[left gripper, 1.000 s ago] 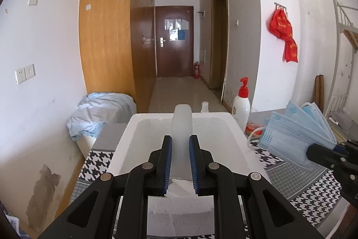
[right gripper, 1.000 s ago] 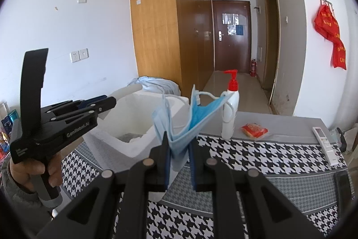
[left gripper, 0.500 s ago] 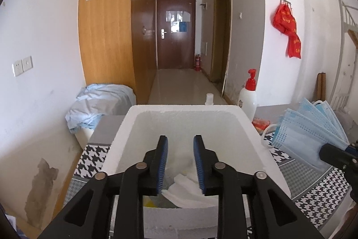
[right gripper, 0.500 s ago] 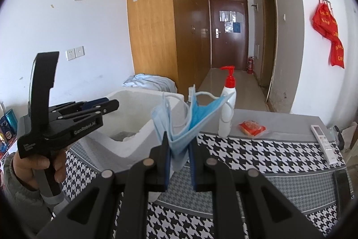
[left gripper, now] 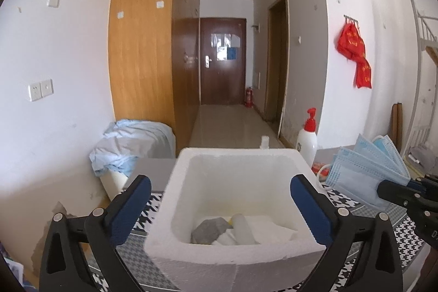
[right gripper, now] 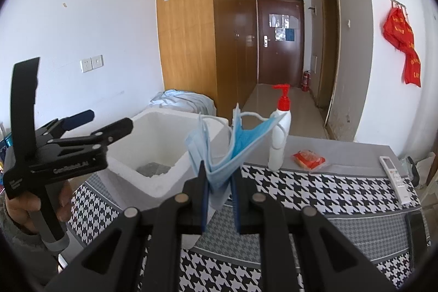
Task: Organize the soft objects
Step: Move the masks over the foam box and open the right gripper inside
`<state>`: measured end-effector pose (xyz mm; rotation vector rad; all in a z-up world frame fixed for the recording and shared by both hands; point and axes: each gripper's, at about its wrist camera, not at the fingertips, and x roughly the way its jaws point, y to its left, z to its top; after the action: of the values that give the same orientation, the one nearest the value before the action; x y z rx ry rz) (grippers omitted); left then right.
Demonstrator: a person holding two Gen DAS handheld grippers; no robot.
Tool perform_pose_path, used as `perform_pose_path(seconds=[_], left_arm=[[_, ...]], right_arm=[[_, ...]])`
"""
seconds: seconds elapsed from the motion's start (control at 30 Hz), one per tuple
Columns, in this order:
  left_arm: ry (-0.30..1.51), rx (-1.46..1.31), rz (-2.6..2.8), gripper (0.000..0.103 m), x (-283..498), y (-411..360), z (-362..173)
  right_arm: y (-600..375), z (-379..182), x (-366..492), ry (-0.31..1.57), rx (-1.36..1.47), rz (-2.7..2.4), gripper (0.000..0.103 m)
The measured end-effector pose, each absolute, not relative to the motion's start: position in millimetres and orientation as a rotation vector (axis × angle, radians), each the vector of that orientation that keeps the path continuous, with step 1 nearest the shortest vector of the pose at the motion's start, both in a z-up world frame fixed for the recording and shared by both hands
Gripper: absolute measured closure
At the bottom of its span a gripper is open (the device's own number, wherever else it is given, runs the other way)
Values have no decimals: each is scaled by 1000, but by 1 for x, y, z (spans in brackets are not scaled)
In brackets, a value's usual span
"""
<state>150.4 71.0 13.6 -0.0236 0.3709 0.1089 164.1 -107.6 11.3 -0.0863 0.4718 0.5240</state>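
Note:
A white foam box (left gripper: 241, 155) stands on the houndstooth table; it also shows in the right wrist view (right gripper: 161, 182). Inside lie a pale translucent soft tube (left gripper: 243, 230), a grey soft lump (left gripper: 209, 230) and white tissue (left gripper: 273, 229). My left gripper (left gripper: 220, 199) is wide open and empty above the box's near side; it also shows in the right wrist view (right gripper: 109, 123). My right gripper (right gripper: 219, 186) is shut on a bunch of blue face masks (right gripper: 227, 152), held to the right of the box; the masks also show in the left wrist view (left gripper: 366, 168).
A white pump bottle with a red top (right gripper: 279, 138) stands behind the masks. An orange packet (right gripper: 309, 159) and a white remote (right gripper: 394, 177) lie on the table to the right. A pale blue cloth heap (left gripper: 131, 147) lies left of the box.
My left gripper opened wide and let go of the pale tube, which now lies in the box. The right gripper has kept hold of the masks and barely moved.

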Motion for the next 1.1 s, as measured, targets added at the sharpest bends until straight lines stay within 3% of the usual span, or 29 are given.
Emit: perform_pose_path(seconds=[1.1], left_arm=[[355,-71,245,1,92,142,3]], right_arm=[[-49,20,180,467,-126,589,85]])
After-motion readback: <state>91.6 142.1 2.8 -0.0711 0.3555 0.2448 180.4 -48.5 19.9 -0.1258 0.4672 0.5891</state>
